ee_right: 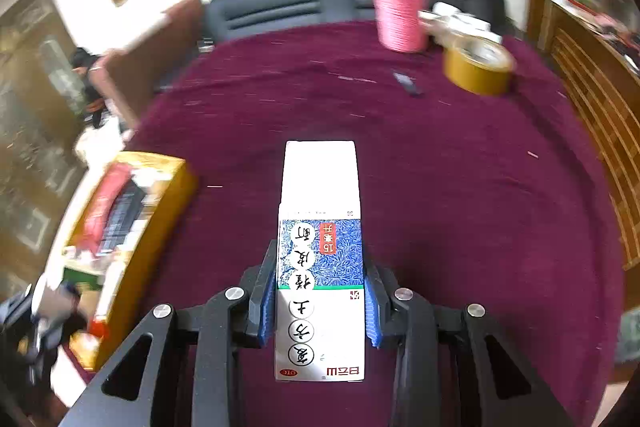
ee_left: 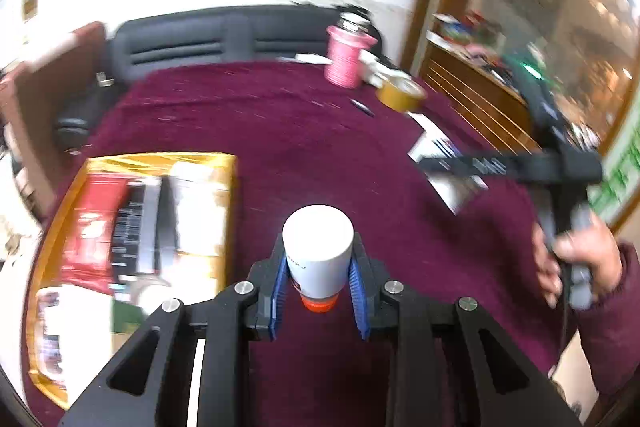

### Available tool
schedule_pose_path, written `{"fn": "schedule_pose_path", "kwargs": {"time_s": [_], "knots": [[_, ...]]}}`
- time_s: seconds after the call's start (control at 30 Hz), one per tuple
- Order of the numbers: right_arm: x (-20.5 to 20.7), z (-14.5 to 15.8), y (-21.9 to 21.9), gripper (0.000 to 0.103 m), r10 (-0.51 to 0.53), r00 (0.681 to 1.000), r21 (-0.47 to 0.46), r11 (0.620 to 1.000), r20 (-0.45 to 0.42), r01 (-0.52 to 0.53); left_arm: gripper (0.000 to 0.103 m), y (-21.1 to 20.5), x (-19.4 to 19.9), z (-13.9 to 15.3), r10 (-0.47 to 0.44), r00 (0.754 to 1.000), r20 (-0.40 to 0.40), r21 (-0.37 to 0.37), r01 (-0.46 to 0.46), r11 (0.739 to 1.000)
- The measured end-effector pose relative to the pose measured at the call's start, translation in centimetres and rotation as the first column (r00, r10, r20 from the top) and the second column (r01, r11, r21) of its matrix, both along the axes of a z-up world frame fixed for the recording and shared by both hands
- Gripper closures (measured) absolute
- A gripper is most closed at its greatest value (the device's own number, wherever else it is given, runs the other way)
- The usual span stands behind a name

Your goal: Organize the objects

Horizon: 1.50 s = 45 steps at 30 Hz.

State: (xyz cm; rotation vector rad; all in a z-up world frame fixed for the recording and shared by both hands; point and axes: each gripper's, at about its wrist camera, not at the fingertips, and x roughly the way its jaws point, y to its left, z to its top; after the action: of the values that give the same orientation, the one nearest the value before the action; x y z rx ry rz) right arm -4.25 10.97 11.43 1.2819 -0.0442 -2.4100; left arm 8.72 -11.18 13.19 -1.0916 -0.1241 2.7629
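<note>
Maroon tablecloth (ee_right: pixel 460 187) fills scene, mostly bare in middle.
Gold tray box (ee_left: pixel 224 187) at near left, already packed with boxes, so likely drop spot for both items.
Medicine carton (ee_right: pixel 320 227) clamped lengthwise in right gripper (ee_right: pixel 320 303), clear of cloth.
White bottle (ee_left: pixel 318 251), orange cap toward camera, pinched in left gripper (ee_left: pixel 318 291).
Tip: bring one in at a time, keep carton flat, find free slot before letting go. Bottle round, might roll, so wedge against neighbours.
</note>
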Motion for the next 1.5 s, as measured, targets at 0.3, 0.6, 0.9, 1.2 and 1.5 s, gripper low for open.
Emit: {"fn": "schedule_pose_path", "kwargs": {"time_s": [0.3,0.6,0.9,1.2,1.5], "knots": [[2.0,0.1,-13.4,0.065,0.240,0.966,-0.150,0.963,0.098,-0.224,0.077,-13.4,-1.4,0.8,0.267,0.963,0.025,-0.001,-0.267,0.964],[3.4,-3.3,-22.9,0.065,0.316,0.935,-0.100,0.948,0.159,-0.303,0.077,-17.9,-4.0,-3.3,0.309,0.943,0.121,-0.017,-0.310,0.951],[2.8,-3.5,-23.5,0.043,0.288,0.947,-0.123,0.955,0.145,-0.271,0.021,-18.3,-3.4,-3.5,0.330,0.942,0.058,0.020,-0.331,0.943],[9.3,2.2,-18.5,0.010,0.147,0.962,-0.021,0.988,-0.230,-0.156,0.000,-16.1,4.5,1.7,0.448,0.866,-0.222,0.061,-0.447,0.893],[14.5,1.2,-16.9,0.007,0.135,0.934,0.076,0.990,-0.331,-0.116,0.000,-16.0,7.3,0.9,0.364,0.925,-0.107,0.377,-0.301,0.876]]}}
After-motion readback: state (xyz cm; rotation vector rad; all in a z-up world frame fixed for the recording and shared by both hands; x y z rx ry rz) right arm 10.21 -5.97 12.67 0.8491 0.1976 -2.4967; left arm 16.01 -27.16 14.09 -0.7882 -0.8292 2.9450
